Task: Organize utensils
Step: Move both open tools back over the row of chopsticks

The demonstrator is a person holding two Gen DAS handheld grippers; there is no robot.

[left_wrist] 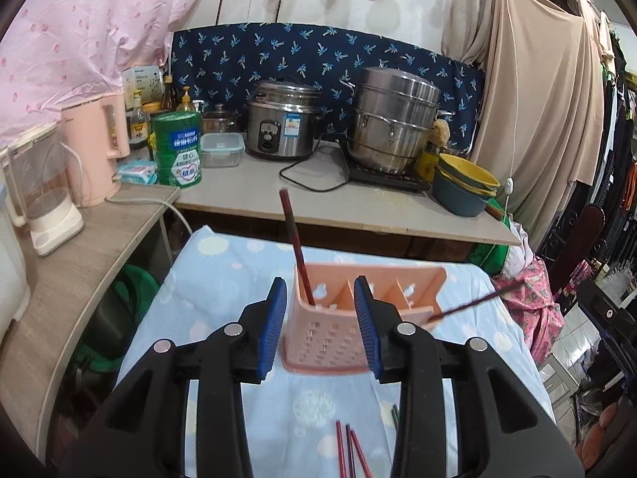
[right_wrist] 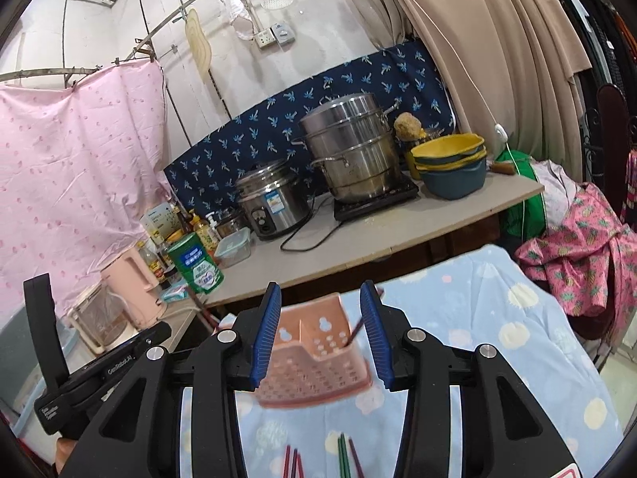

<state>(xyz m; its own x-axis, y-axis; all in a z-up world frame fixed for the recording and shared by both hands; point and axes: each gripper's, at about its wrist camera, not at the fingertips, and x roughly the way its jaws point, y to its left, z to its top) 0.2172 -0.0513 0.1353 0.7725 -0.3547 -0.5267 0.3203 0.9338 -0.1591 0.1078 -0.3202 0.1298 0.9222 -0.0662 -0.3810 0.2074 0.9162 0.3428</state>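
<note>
A pink slotted utensil holder stands on the light blue patterned cloth. One dark red chopstick stands upright in its left compartment. A second chopstick leans out over its right end. My left gripper is open just in front of the holder, its blue pads apart and pressing on nothing. In the right wrist view the holder, with a chopstick in it, shows between the fingers of my open right gripper. Loose red chopsticks and a green one lie on the cloth below the grippers.
Behind the cloth runs a counter with a rice cooker, a steel steamer pot, stacked yellow and blue bowls and a green canister. A pink kettle stands on the left shelf. Clothes hang at right.
</note>
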